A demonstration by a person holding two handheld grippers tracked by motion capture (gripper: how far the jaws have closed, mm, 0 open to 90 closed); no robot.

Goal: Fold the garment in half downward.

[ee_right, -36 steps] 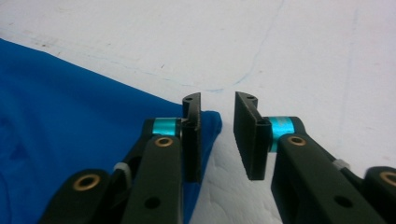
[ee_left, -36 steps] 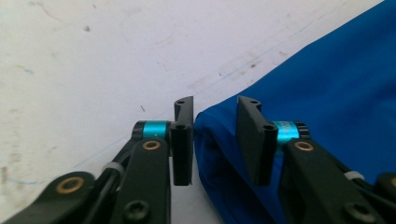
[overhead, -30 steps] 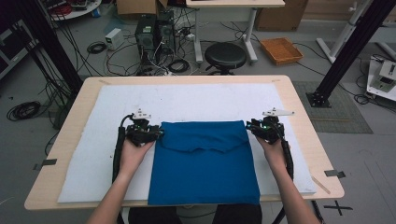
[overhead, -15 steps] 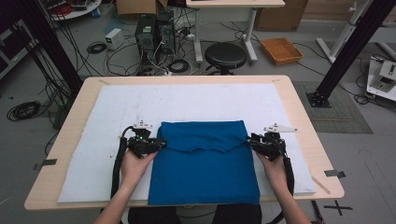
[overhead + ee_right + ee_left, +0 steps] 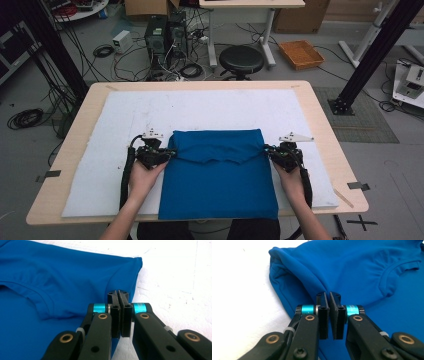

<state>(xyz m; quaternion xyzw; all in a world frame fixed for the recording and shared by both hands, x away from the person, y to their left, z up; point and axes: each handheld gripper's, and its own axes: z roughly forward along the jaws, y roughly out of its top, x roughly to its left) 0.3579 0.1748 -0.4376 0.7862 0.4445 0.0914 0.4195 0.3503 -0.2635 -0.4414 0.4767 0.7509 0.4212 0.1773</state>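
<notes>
A blue shirt [image 5: 217, 175] lies folded on the white mat [image 5: 200, 107], its collar flap turned toward me. My left gripper [image 5: 165, 154] is at the shirt's left edge near the far corner. Its jaws have just been closing and now pinch a raised ridge of the blue shirt [image 5: 362, 270], as the left gripper [image 5: 329, 296] view shows. My right gripper [image 5: 270, 152] is at the shirt's right edge. Its jaws have just been closing too. In the right gripper [image 5: 118, 293] view they are shut on the hem of the blue shirt [image 5: 62, 272].
The mat covers most of the wooden table [image 5: 320, 115]. The shirt's near edge hangs slightly over the table's front. Bare white mat lies to the left, right and far side of the shirt. A black stool [image 5: 241, 59] and cables are on the floor beyond.
Both grippers have slid a little toward me along the shirt's sides, the right one more. Their jaws have closed onto the cloth's edges.
</notes>
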